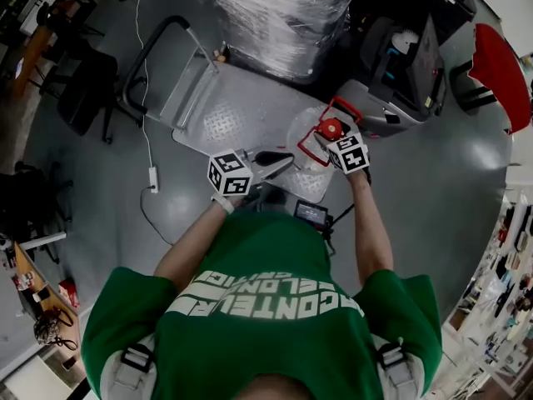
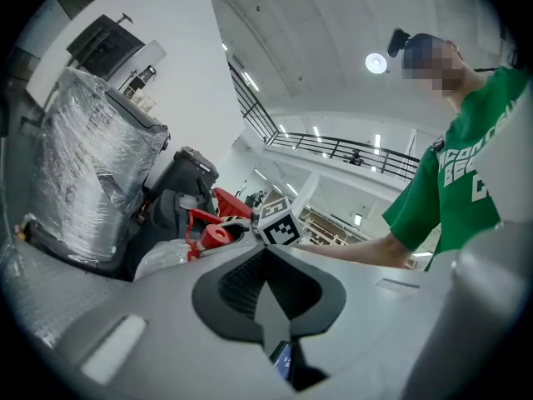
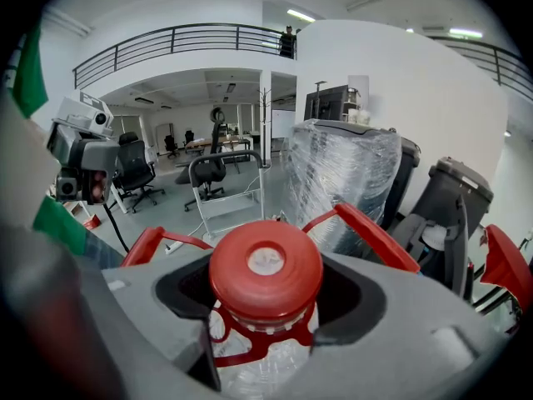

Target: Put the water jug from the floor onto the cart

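Nearest to the head camera is the person's green T-shirt (image 1: 266, 307), filling the 6 o'clock part of the view. Both forearms reach from it toward 12 o'clock.

The left gripper (image 1: 287, 163) has its jaws closed together with nothing between them. It points toward 3 o'clock, at the water jug (image 1: 310, 161), and its tip is just beside the clear body of the jug.

The right gripper (image 3: 266, 283) comes down from above at a slant. Its jaws are closed around the neck of the jug, directly under the red cap (image 3: 265, 265). The red carrying handle (image 3: 366, 232) stands up behind the jaws.

The jug is upright at the near right corner of the cart (image 1: 225, 123), over the checkered metal deck. Whether its bottom already rests on the deck, I cannot tell. The push handle (image 1: 154, 57) of the cart is at 10 o'clock from the jug. A large object wrapped in plastic film (image 1: 283, 15) stands at 12 o'clock, just behind the deck.
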Action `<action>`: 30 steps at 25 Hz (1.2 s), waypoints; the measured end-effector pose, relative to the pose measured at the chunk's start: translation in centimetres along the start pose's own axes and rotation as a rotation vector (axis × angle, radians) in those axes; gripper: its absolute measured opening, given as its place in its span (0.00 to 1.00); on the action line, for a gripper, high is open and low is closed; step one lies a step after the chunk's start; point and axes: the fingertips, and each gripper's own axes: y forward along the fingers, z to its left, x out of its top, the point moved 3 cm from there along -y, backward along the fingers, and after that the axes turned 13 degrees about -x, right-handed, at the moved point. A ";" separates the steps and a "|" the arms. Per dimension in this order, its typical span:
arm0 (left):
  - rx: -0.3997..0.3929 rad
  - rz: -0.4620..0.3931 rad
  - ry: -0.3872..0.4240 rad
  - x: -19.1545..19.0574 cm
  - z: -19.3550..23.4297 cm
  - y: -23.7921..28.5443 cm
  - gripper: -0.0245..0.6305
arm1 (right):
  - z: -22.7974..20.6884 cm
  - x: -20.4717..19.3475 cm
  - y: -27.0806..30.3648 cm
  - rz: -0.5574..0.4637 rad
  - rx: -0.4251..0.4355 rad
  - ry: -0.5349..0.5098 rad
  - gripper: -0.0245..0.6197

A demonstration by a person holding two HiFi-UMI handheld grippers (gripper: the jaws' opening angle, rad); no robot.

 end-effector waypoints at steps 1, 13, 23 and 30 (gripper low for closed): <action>0.005 -0.008 0.004 0.2 0.2 -0.2 0.05 | 0.1 0.0 0.4 0.013 0.001 -0.006 0.51; 0.034 -0.034 -0.046 0.0 2.1 -2.5 0.05 | 2.6 -1.9 5.0 0.147 0.038 -0.014 0.51; 0.062 -0.055 -0.080 0.9 4.4 -5.0 0.05 | 4.4 -2.8 8.7 0.253 0.069 -0.046 0.51; 0.071 -0.064 -0.110 1.5 6.5 -6.4 0.05 | 5.4 -3.7 12.0 0.315 0.085 -0.081 0.51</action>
